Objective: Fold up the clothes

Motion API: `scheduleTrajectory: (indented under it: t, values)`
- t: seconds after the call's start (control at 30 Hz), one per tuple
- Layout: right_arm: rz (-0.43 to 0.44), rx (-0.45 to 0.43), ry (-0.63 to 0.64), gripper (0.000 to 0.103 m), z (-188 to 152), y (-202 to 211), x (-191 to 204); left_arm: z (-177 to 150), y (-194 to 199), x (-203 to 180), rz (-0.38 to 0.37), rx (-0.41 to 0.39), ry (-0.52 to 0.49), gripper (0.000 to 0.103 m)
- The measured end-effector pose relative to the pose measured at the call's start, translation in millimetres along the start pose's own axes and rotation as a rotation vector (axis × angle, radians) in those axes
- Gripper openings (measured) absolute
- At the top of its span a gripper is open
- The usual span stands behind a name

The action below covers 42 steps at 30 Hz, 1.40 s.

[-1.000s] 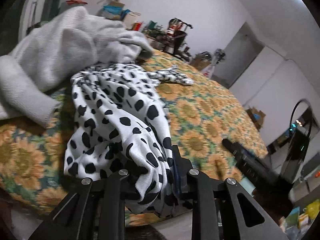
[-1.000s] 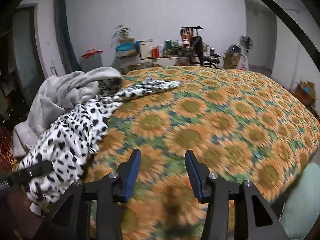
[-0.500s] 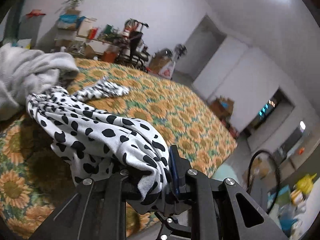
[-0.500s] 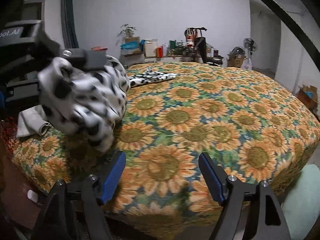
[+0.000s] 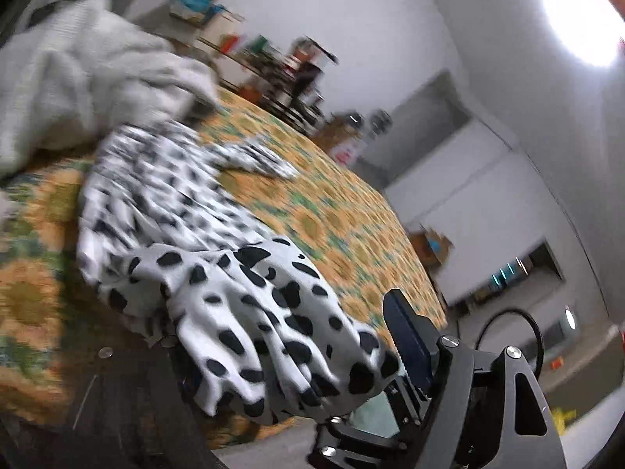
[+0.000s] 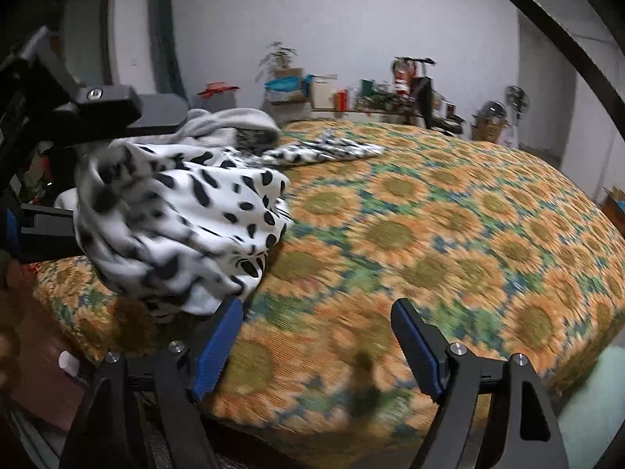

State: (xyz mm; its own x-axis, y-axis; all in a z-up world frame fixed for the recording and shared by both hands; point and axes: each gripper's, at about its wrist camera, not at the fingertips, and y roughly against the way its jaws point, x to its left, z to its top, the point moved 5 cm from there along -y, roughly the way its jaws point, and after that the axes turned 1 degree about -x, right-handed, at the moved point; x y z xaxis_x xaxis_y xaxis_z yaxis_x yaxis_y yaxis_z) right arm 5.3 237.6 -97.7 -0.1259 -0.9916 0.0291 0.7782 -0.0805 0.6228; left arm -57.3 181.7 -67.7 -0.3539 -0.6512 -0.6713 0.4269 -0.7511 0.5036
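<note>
Left wrist view: the left claw (image 5: 297,363) has its right finger (image 5: 408,346) standing clear of the spotted garment (image 5: 242,305), whose white cloth with black spots is draped over the left finger and hides it. Whether this claw grips the cloth cannot be told from either view. The garment trails from the claw back across the bed (image 5: 343,226), which carries a sunflower-print cover, and one narrow part of it lies flat further up the bed. A grey knitted garment (image 5: 78,78) is heaped beside the spotted one, touching its far end.

Right wrist view: the right claw (image 6: 316,336) has its blue-padded fingers (image 6: 216,346) wide apart and holds nothing. It hangs over the near edge of the bed (image 6: 449,234). The spotted garment (image 6: 183,222) is bunched at the left, raised off the cover under the black frame of the left claw (image 6: 97,105), and its lower fold is just beside the right claw's left finger. Motion blur softens much of both views.
</note>
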Motion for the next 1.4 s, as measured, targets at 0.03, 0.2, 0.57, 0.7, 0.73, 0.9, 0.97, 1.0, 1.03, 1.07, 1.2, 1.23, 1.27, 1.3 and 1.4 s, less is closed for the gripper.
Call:
scheduleTrajectory:
  t: [0.03, 0.2, 0.57, 0.7, 0.73, 0.9, 0.97, 1.0, 1.03, 1.07, 1.2, 1.23, 1.27, 1.3, 1.4]
  values:
    - [0.011, -0.007, 0.009, 0.091, 3, -1, 5, 4, 6, 8, 0.020, -0.017, 0.018, 0.078]
    - [0.077, -0.003, 0.089, 0.092, 13, -17, 43, 12, 19, 46, 0.058, -0.050, 0.141, 0.078]
    - [0.159, 0.061, 0.266, 0.092, -20, -30, 96, 23, 36, 59, 0.010, -0.098, 0.195, 0.078]
    - [0.171, 0.047, 0.283, 0.092, -15, -38, 109, 22, 39, 66, 0.023, -0.100, 0.212, 0.078]
    - [0.165, 0.033, 0.284, 0.092, -11, -41, 112, 22, 41, 68, 0.031, -0.101, 0.217, 0.078]
    - [0.097, 0.001, 0.209, 0.094, 10, -60, 109, 21, 48, 82, 0.069, -0.108, 0.245, 0.078]
    - [0.075, 0.004, 0.138, 0.092, 18, -65, 99, 20, 50, 87, 0.084, -0.111, 0.256, 0.078]
    - [0.063, 0.005, 0.102, 0.088, 21, -68, 94, 20, 52, 90, 0.092, -0.112, 0.262, 0.078]
    - [0.065, 0.003, 0.060, 0.082, 24, -69, 87, 20, 53, 92, 0.100, -0.114, 0.267, 0.078]
    - [0.072, 0.000, 0.015, 0.078, 27, -69, 80, 20, 55, 95, 0.107, -0.115, 0.273, 0.078]
    - [0.066, -0.017, -0.057, 0.057, 36, -71, 60, 22, 55, 111, 0.152, -0.114, 0.293, 0.078]
    - [0.064, -0.021, -0.072, 0.056, 38, -71, 55, 23, 51, 114, 0.151, -0.108, 0.301, 0.078]
    - [0.061, -0.026, -0.088, 0.056, 41, -72, 50, 24, 45, 117, 0.147, -0.099, 0.311, 0.078]
    - [0.059, -0.030, -0.104, 0.056, 43, -72, 45, 25, 40, 118, 0.141, -0.090, 0.318, 0.078]
    - [0.044, -0.047, -0.143, 0.051, 51, -73, 32, 28, 17, 121, 0.114, -0.057, 0.347, 0.078]
